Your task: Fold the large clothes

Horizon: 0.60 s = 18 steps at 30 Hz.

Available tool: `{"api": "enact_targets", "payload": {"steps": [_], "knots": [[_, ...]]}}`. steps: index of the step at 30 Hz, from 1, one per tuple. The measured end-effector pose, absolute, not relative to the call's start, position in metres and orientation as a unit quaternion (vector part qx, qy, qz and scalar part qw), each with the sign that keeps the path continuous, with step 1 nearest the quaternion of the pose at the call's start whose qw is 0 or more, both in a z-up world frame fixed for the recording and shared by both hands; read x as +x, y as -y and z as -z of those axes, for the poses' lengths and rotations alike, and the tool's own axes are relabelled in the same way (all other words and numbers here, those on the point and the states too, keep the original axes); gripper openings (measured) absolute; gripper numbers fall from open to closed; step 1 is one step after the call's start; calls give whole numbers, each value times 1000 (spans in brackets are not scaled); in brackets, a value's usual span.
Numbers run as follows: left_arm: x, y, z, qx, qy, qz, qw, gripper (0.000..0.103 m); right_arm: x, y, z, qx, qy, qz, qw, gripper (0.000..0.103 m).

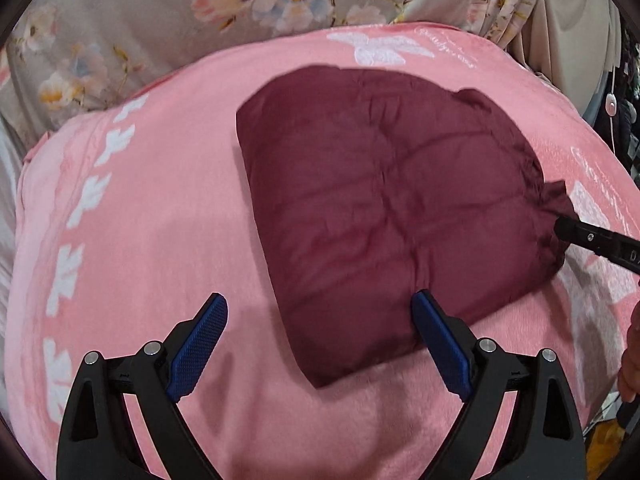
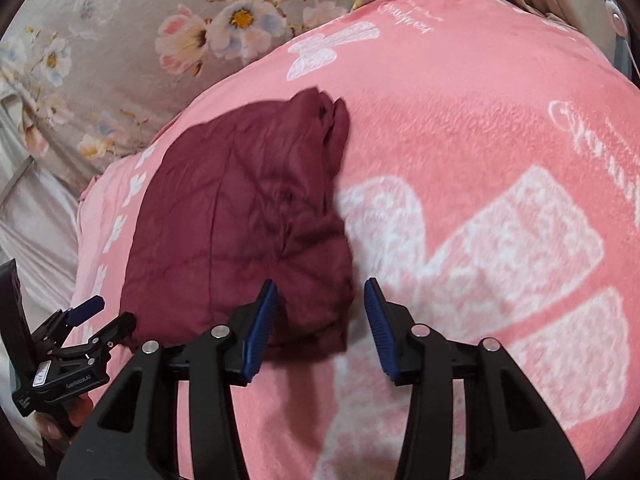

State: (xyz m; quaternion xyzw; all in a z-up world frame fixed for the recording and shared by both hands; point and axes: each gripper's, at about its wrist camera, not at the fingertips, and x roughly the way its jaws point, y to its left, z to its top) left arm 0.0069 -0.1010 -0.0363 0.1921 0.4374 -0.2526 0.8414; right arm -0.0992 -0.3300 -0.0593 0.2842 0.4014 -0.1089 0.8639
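Observation:
A maroon garment (image 1: pixel 384 208) lies folded into a thick rectangle on a pink blanket (image 1: pixel 152 208). It also shows in the right wrist view (image 2: pixel 240 216). My left gripper (image 1: pixel 320 312) is open, its jaws astride the near left corner of the garment, just above it. My right gripper (image 2: pixel 320 300) is open over the garment's near right corner, holding nothing. The right gripper's finger (image 1: pixel 592 236) shows at the garment's right edge in the left wrist view. The left gripper also shows at the lower left of the right wrist view (image 2: pixel 100 316).
The pink blanket (image 2: pixel 480 160) with white prints covers a bed. A grey floral sheet (image 1: pixel 120 32) lies behind it, with curtains (image 1: pixel 520 4) at the far right. A white cord with a switch (image 1: pixel 611 108) hangs at the right.

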Motion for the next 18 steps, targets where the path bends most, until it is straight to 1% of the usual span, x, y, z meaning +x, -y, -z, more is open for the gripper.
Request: {"api": "enact_targets", "payload": {"steps": [1,3,6,9,11,13,15,18], "knots": [[6,100,38,190,-443,255,838,91,-99,328,61,287,-400,111,863,31],[3,98,39,193,-445,254,837,92,-100,329,58,304,-390,105,863,16],[-9,96,36,217,-427,259,839,91,-102,332,46,324,-371,93,866,7],[-8,95,38,230,-420,226,848,88,-103,330,28,336,-350,67,872,4],[0,89,36,205,-439,215,848,82,-108,325,12,336,-331,50,880,4],[4,85,33,197,-444,210,848,81,-112,321,1,322,-324,48,888,4],[3,84,32,204,-442,205,849,81,-113,319,9,302,-344,65,886,4],[5,86,41,208,-458,198,841,77,-108,315,45,286,-394,99,868,4]]}}
